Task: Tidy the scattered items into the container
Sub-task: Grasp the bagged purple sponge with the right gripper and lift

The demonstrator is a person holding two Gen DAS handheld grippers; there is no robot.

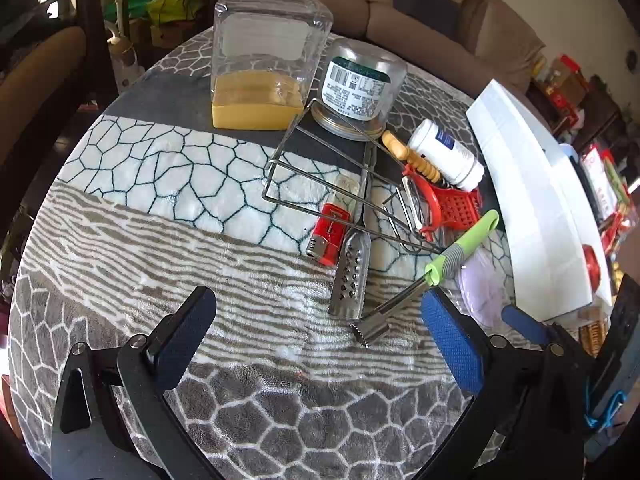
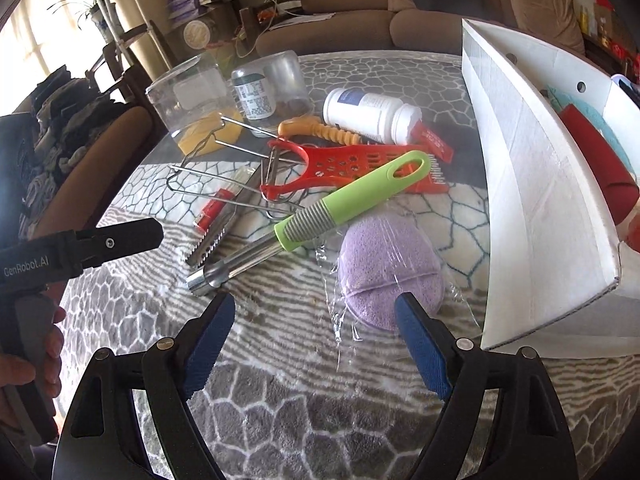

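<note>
Two hand-held grippers hover over a round table covered by a grey and white patterned cloth [image 1: 140, 208]. The left gripper [image 1: 320, 340] has its jaws spread wide with nothing between them. The right gripper [image 2: 316, 340] is also spread wide and empty, its blue pads [image 2: 424, 356] low over the cloth.

The landmark is a white box [image 2: 532, 208], the container, standing at the right side of the table. Inside it, a red item [image 2: 600, 168] and something teal show; what they are cannot be told.

Just left of the box lies a purple sponge [image 2: 388, 268] in clear wrap, directly ahead of the right gripper. Left of the sponge, a corer [image 2: 320, 216] with a green handle lies at a slant, its metal tube end pointing toward the grippers. Behind the corer, further from the grippers, lies a red grater [image 2: 352, 164], with a red peeler joined at its left end. Beyond the grater, near the box's far corner, a white bottle [image 2: 368, 116] lies on its side, touching an orange ridged handle [image 2: 316, 130].

Further left of the box, a wire frame [image 1: 320, 184] rests across a small metal grater [image 1: 352, 268] and a red lighter [image 1: 328, 236]. Farthest from the box, at the back, stand an upturned glass jar [image 1: 360, 88] with a label and a clear tub [image 1: 264, 68] with a yellow base.
</note>
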